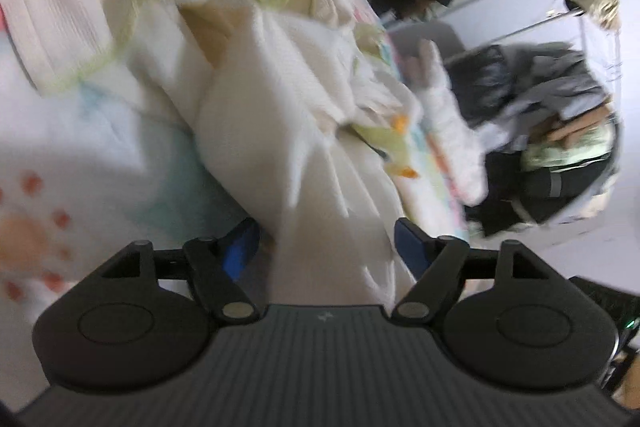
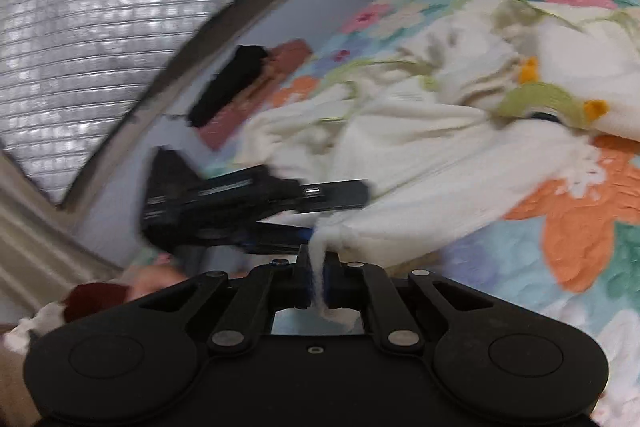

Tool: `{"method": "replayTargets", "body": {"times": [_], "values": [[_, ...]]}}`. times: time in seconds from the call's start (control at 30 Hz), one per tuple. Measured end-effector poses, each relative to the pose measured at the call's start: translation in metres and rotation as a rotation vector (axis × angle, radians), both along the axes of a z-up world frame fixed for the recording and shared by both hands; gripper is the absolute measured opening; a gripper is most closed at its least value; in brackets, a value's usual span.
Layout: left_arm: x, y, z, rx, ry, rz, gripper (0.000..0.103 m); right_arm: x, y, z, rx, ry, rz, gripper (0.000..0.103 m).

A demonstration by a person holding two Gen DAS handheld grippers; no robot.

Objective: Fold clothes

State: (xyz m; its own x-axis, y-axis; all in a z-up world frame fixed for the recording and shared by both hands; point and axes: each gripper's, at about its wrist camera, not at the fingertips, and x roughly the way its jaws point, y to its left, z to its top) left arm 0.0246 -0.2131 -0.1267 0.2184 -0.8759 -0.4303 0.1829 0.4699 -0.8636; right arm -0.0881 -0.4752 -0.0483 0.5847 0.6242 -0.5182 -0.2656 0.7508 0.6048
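Jaws: right gripper (image 2: 318, 277) clamped on cream garment (image 2: 420, 163) edge; left gripper (image 1: 326, 247) wide apart, cloth between, not pinched. Floral quilt (image 2: 572, 227) underneath.

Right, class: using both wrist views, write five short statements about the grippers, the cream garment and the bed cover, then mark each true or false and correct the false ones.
1. The right gripper is shut on a fold of the cream fleece garment. True.
2. The left gripper is clamped shut on a sock. False: its jaws stand apart, with cream fabric lying between them.
3. The garment lies on a flower-printed quilted bed cover. True.
4. The bed cover is plain grey. False: it has orange, pink and blue flowers.
5. The garment has a green patch with orange tips. True.
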Motion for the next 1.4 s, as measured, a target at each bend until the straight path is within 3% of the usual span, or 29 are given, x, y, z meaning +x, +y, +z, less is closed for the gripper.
{"method": "replayTargets", "body": {"times": [0.07, 0.1, 0.17, 0.2, 0.27, 0.3, 0.4, 0.47, 0.5, 0.53, 0.67, 0.7, 0.77, 0.83, 1.0, 1.07, 1.13, 1.2, 1.27, 1.33, 1.4], "values": [[-0.001, -0.011, -0.008, -0.009, 0.025, -0.046, 0.085, -0.004, 0.008, 0.005, -0.027, -0.023, 0.035, 0.008], [-0.003, -0.019, -0.01, 0.028, 0.01, -0.069, 0.085, -0.007, 0.012, 0.007, -0.041, -0.034, 0.052, 0.008], [-0.01, -0.033, -0.01, 0.117, -0.055, -0.095, 0.074, -0.003, 0.015, 0.001, -0.084, -0.007, 0.042, 0.008], [-0.014, -0.036, -0.008, 0.144, -0.092, -0.095, 0.064, 0.0, 0.015, -0.003, -0.098, 0.011, 0.034, 0.007], [-0.019, -0.044, -0.003, 0.19, -0.146, -0.114, 0.015, 0.002, 0.016, -0.011, -0.109, 0.042, 0.038, 0.007], [-0.02, -0.046, -0.001, 0.202, -0.162, -0.113, 0.013, 0.003, 0.017, -0.014, -0.114, 0.055, 0.045, 0.007], [-0.023, -0.047, 0.011, 0.264, -0.248, -0.069, 0.011, 0.006, 0.015, -0.024, -0.17, 0.094, 0.013, 0.011], [-0.025, -0.045, 0.021, 0.331, -0.32, -0.029, 0.011, 0.011, -0.001, -0.033, -0.189, 0.117, -0.081, 0.02], [-0.027, -0.045, 0.027, 0.364, -0.363, -0.01, 0.01, 0.012, -0.014, -0.037, -0.173, 0.136, -0.16, 0.031], [-0.03, -0.042, 0.033, 0.388, -0.398, 0.004, 0.009, 0.011, -0.03, -0.041, -0.123, 0.162, -0.246, 0.034], [-0.038, -0.016, 0.061, 0.443, -0.465, 0.065, 0.009, 0.001, -0.091, -0.062, 0.092, 0.277, -0.531, 0.037], [-0.039, -0.012, 0.069, 0.434, -0.472, 0.077, 0.009, -0.002, -0.099, -0.065, 0.104, 0.289, -0.574, 0.047], [-0.04, -0.006, 0.084, 0.419, -0.492, 0.092, 0.008, -0.006, -0.112, -0.071, 0.094, 0.289, -0.64, 0.051], [-0.045, -0.001, 0.103, 0.409, -0.532, 0.099, 0.008, -0.006, -0.117, -0.073, 0.023, 0.252, -0.651, 0.05], [-0.066, 0.023, 0.166, 0.35, -0.639, 0.109, 0.007, 0.002, -0.111, -0.058, -0.33, 0.158, -0.684, 0.052], [-0.08, 0.037, 0.198, 0.344, -0.722, 0.099, 0.007, 0.002, -0.116, -0.052, -0.364, 0.158, -0.722, 0.053], [-0.087, 0.045, 0.214, 0.366, -0.745, 0.035, 0.007, -0.003, -0.126, -0.05, -0.304, 0.159, -0.742, 0.053], [-0.088, 0.052, 0.213, 0.407, -0.694, -0.052, 0.007, -0.006, -0.134, -0.047, -0.261, 0.161, -0.772, 0.053], [-0.097, 0.061, 0.195, 0.498, -0.651, -0.118, 0.007, -0.011, -0.141, -0.047, -0.24, 0.16, -0.799, 0.053], [-0.114, 0.07, 0.161, 0.632, -0.619, -0.187, 0.007, -0.019, -0.145, -0.049, -0.224, 0.161, -0.823, 0.054], [-0.121, 0.08, 0.119, 0.7, -0.524, -0.219, 0.007, -0.032, -0.148, -0.054, -0.212, 0.165, -0.837, 0.059]]}}
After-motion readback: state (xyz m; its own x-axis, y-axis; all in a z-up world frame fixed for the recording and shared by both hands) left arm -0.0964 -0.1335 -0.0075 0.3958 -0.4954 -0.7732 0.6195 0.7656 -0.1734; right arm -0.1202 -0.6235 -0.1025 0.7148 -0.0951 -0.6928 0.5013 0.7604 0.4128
